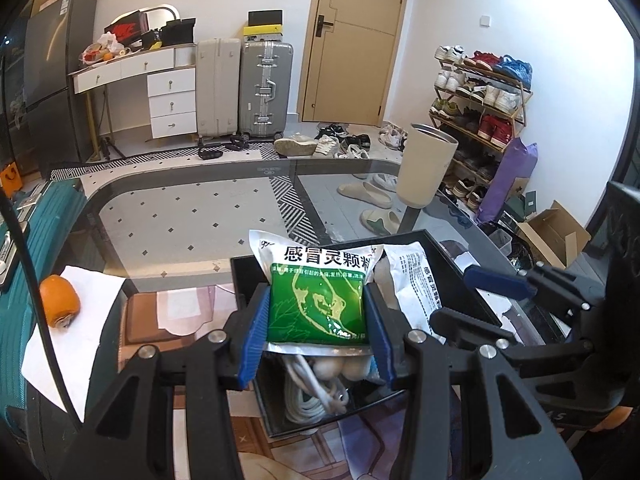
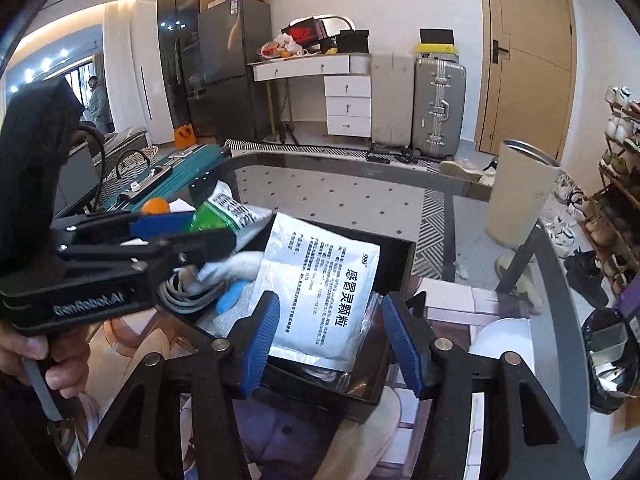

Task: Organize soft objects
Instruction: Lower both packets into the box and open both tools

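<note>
Left tool (image 1: 316,320) sits closest to its lens, blue pads clamped on both side edges of the green medicine sachet (image 1: 318,300), holding it upright over the black box (image 1: 452,264). Under the sachet inside the box: coiled white cable (image 1: 308,396) and something pale and round, can't tell what. Second sachet (image 2: 320,284), white printed side up, leans against the box's right wall. Right tool (image 2: 330,340) hangs over the near edge of the box, pads spread apart on either side of that white sachet; contact with it can't be confirmed from here. Right view also shows white fluffy material (image 2: 244,266) and a blue item (image 2: 230,296) in the box beside the cable. Box rests on the glass counter (image 1: 180,208). Orange fruit (image 1: 59,300) sits on white paper (image 1: 80,332) to the left, well apart from the box. Cream tumbler (image 1: 426,164) stands upright at the counter's far right edge.
</note>
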Demonstrator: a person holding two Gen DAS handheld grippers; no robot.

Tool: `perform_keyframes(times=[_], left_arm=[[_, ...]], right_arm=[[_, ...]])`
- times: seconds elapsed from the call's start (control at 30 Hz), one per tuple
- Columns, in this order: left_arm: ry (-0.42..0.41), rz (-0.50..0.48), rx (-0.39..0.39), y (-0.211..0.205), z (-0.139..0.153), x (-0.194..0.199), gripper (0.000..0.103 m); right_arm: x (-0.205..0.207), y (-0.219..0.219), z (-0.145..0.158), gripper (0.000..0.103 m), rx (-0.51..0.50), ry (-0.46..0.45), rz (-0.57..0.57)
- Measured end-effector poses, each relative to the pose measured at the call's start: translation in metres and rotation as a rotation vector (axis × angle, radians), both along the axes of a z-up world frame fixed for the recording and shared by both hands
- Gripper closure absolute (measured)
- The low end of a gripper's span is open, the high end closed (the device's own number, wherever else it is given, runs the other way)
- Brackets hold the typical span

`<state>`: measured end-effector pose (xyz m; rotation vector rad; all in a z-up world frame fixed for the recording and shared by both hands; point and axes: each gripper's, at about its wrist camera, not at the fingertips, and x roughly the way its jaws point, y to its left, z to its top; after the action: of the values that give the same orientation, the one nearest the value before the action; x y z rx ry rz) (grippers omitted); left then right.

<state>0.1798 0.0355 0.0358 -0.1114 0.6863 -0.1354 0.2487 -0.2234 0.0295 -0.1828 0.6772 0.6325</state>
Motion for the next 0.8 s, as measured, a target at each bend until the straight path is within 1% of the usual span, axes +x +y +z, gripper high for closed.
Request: perform_keyframes(times=[0.03,0.07,0.3,0.4,0.43,0.47,0.57,0.67,0.73,0.8], left_arm=[[0.002,-0.004,0.001,-0.002,-0.001,0.001,0.059],[0.003,-0.008,0.004,-0.003,-0.002,0.001,0.059],[0.028,-0.040,0.011,-0.013,-0.008,0.006,0.058],[0.032,-0.050,0.019,-0.016,-0.008,0.005,0.056],[0.039,-0.057,0.007,-0.016,-0.008,0.004,0.053],[0.047,-0.062,-0.002,-0.016,-0.008,0.003,0.052],[0.063,-0.069,0.009,-0.018,-0.009,0.000,0.041],[0.074,-0.041,0.028,-0.017,-0.008,-0.005,0.034],[0.073,-0.037,0.028,-0.017,-0.007,-0.008,0.018],[0.056,-0.047,0.015,-0.017,-0.004,-0.015,0.008]], right_arm=[[-0.001,-0.002,0.000,0.039,0.001,-0.004,-0.003],[-0.001,-0.004,0.000,0.038,0.000,-0.007,-0.007],[0.000,-0.013,-0.002,0.037,0.001,0.002,-0.021],[-0.001,-0.015,-0.002,0.033,0.004,0.002,-0.024],[-0.002,-0.016,-0.002,0.031,0.008,0.001,-0.026],[-0.003,-0.017,-0.002,0.030,0.010,0.001,-0.026],[-0.007,-0.019,0.000,0.026,0.013,-0.003,-0.031],[-0.010,-0.020,0.004,0.022,0.014,-0.011,-0.026],[-0.015,-0.021,0.006,0.018,0.014,-0.023,-0.023],[-0.018,-0.023,0.009,0.014,0.017,-0.029,-0.023]])
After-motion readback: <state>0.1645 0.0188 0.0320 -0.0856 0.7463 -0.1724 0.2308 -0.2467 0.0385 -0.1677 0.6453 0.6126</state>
